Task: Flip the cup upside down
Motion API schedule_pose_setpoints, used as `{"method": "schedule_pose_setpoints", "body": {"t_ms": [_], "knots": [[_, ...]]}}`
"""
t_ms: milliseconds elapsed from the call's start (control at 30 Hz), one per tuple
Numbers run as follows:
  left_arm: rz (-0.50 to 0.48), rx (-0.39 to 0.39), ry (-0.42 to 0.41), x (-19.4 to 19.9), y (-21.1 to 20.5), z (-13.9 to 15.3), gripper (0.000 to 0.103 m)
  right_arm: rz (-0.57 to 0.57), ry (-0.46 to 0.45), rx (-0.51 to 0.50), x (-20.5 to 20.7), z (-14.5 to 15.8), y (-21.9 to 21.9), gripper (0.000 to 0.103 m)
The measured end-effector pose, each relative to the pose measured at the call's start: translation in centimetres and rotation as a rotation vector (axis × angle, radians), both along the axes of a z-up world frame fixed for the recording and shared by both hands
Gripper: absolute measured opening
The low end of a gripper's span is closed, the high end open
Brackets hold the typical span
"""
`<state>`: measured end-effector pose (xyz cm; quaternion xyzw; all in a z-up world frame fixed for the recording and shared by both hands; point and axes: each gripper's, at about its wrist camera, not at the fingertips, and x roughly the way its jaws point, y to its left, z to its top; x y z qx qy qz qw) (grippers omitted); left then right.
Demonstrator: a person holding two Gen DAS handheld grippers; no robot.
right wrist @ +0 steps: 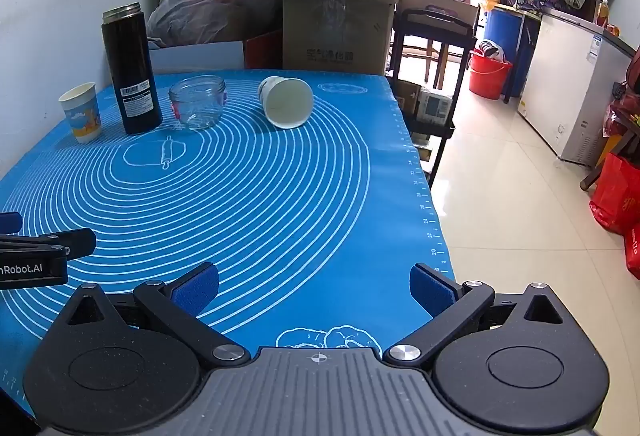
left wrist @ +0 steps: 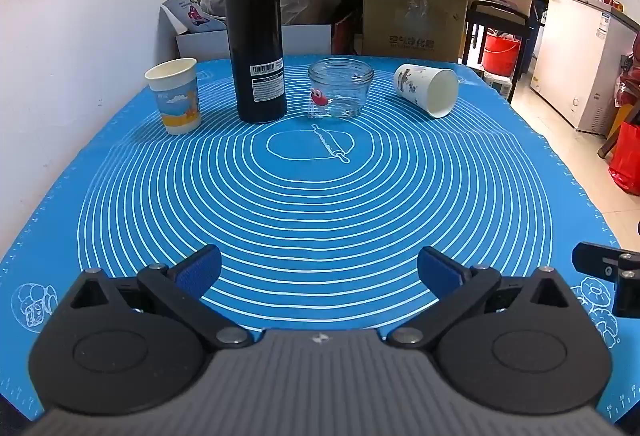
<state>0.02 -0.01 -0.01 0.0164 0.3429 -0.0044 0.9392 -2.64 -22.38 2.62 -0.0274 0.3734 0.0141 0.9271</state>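
We have both grippers low over the near edge of the blue mat (left wrist: 320, 195), and the whole move turns on where the tipped paper cup (right wrist: 286, 101) lies from them: it is at the far side of the mat, well apart from both tools, ahead and to the right of the left gripper (left wrist: 319, 270) but only slightly left of straight ahead for the right gripper (right wrist: 314, 288). We judge the right gripper the nearer and better placed. The cup lies on its side, touching the mat, its long axis running roughly from the far left toward us, the open mouth facing the near right and the printed base pointing away toward the glass jar (left wrist: 340, 87). Beside the jar stand a dark flask (left wrist: 256, 47) and an upright paper cup (left wrist: 176, 95), all apart from one another. Each gripper has its blue-padded jaws spread wide with nothing between them. We expect a grasp across the cup's wall, then a turn to set its mouth down.
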Motion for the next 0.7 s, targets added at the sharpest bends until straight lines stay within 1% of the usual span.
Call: {"method": "schedule_pose_setpoints", "body": {"t_ms": [433,700], "knots": [[-0.001,0.008,-0.010,-0.12,-0.56,0.09,0.103,0.001,-0.002,-0.001,0.07,0.04,-0.10,0.103],[-0.018,0.010,-0.013,-0.11,-0.43,0.11,0.103,0.001,-0.004,-0.004,-0.11,-0.11,0.14,0.103]]}}
